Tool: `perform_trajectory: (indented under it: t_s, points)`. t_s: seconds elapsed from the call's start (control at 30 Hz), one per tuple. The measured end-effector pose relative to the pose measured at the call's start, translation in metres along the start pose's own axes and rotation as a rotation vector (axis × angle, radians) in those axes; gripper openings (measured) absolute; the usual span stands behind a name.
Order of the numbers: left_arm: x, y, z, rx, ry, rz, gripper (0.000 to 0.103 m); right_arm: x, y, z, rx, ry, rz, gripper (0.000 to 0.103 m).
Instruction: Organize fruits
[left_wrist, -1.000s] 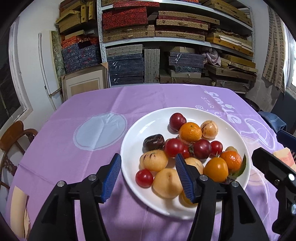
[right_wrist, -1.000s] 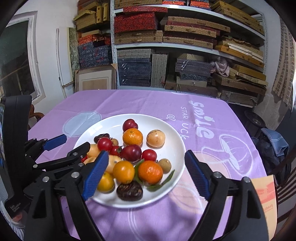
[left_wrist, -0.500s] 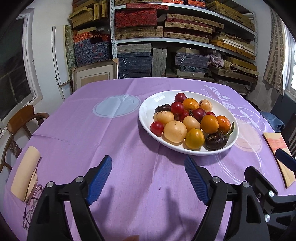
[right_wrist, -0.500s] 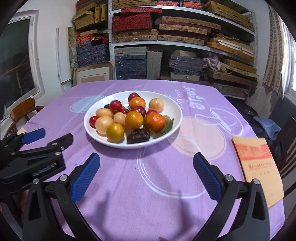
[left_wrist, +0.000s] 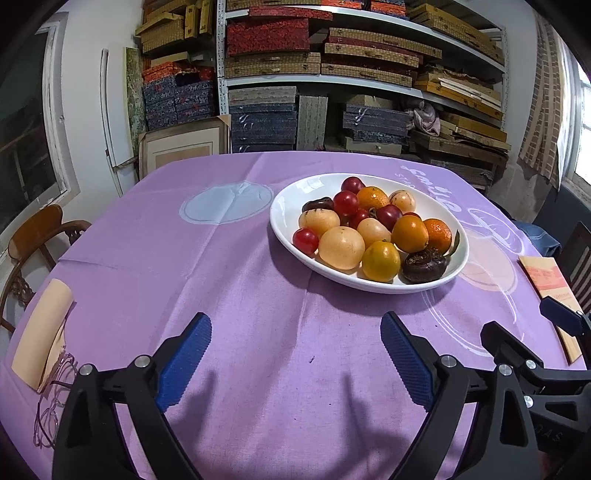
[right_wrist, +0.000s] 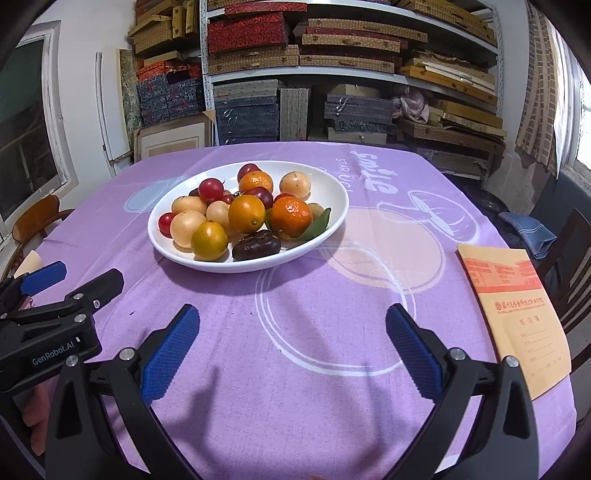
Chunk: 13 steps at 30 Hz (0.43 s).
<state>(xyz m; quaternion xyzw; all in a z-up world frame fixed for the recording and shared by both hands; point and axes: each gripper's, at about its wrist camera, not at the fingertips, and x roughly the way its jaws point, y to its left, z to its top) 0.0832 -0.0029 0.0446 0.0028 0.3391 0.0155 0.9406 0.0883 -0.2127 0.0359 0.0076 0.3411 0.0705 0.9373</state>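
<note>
1. Spread wide and holding nothing: left gripper (left_wrist: 295, 354) and right gripper (right_wrist: 291, 343), both poised low over the purple tablecloth (left_wrist: 258, 295), blue-padded fingers (left_wrist: 184, 362) apart, shadows cast on the cloth just beneath.
2. Seen side by side from the right wrist view, with the left gripper (right_wrist: 55, 291) at the frame's left edge, well short of the fruit.
3. Piled in a white oval plate (left_wrist: 291, 199) ahead of both grippers, well apart from either: mixed fruits (left_wrist: 373, 229), filling the plate's right and middle portion.
4. Nearest the plate's front rim: a yellow-orange citrus (left_wrist: 381, 260) and a dark brown wrinkled fruit (left_wrist: 424, 265), touching or nearly so.
5. Behind them: a pale peach-coloured round fruit (left_wrist: 341, 247), a leafed mandarin (right_wrist: 291, 218), red cherry tomatoes (left_wrist: 306, 240) and dark red plums (left_wrist: 388, 215), packed against one another.
6. Lying flat near the table's right edge, clear of the plate: an orange exercise book (right_wrist: 517, 306).
7. At the left edge: a beige case (left_wrist: 42, 343) beside a pair of glasses (left_wrist: 51, 406).
8. Beyond the table: metal shelving (left_wrist: 351, 77) stacked with patterned boxes, and a wooden chair (left_wrist: 33, 236) to the left.
</note>
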Motion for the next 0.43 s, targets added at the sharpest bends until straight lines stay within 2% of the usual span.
perform_trajectory:
  t_s: [0.2,0.43]
  points:
    - [0.0022,-0.0030,0.0002,0.017,0.019,-0.023,0.093,-0.0009,-0.0001,0.0012,0.003,-0.006,0.009,0.099]
    - [0.0063,-0.0005,0.0000,0.002,0.035,-0.014,0.093,-0.0023,-0.0006,0.0024,0.004,-0.010,0.009,0.099]
